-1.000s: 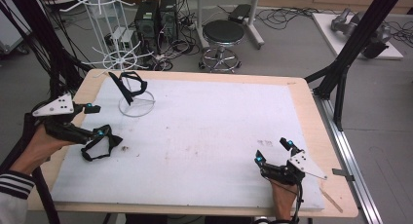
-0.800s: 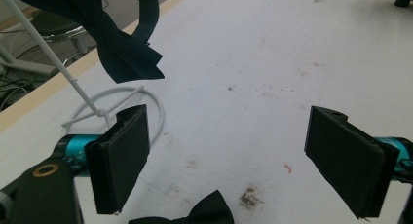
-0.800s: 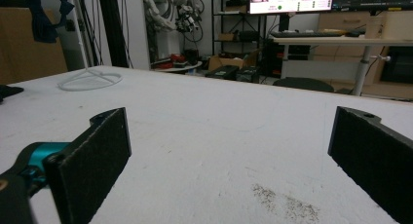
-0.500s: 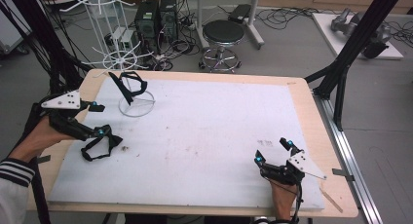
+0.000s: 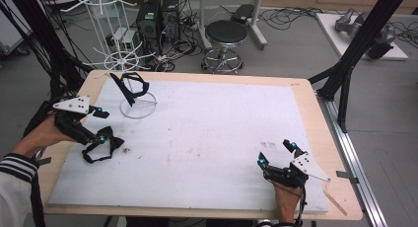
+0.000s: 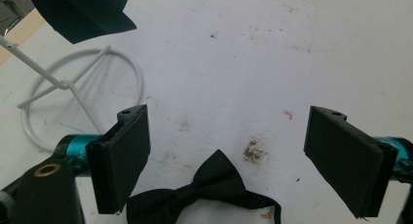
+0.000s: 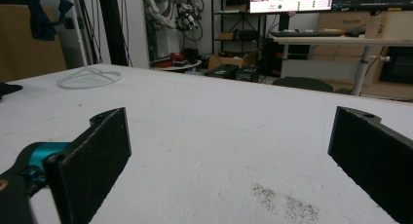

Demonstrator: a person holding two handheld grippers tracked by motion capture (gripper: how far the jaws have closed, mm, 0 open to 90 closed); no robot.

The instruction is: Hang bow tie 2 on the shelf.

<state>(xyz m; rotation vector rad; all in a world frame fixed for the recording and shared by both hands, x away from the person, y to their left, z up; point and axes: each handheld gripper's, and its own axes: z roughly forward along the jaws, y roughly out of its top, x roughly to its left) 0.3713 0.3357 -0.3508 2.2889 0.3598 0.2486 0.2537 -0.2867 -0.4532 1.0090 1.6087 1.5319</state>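
Over the last second the left gripper (image 5: 101,126) has shifted a little toward the middle of the table, drawing in over the black bow tie (image 5: 102,145), while the right gripper (image 5: 276,155) has not moved. The bow tie lies flat on the white table cover (image 5: 212,128) near the left edge, its knot just ahead of the left gripper's wide-spread jaws in the left gripper view, with its strap looping back toward the person. It looks light, soft and limp, a piece of fabric that will flop and fold rather than hold its shape; the firmest place to take it is probably the central knot (image 6: 214,171), where the cloth is bunched, since a pinch on a wing or the thin strap would likely leave the rest dangling. A second dark tie (image 5: 129,86) hangs on the white wire stand (image 5: 138,106) just beyond. The left hand (image 5: 42,135) reaches in from the table's left edge, holding its gripper low and angled down at the tie, jaws apart with nothing between them. The right hand (image 5: 286,200) rests at the near right edge, its gripper low over the cover, pointing across the table, jaws likewise spread and empty.
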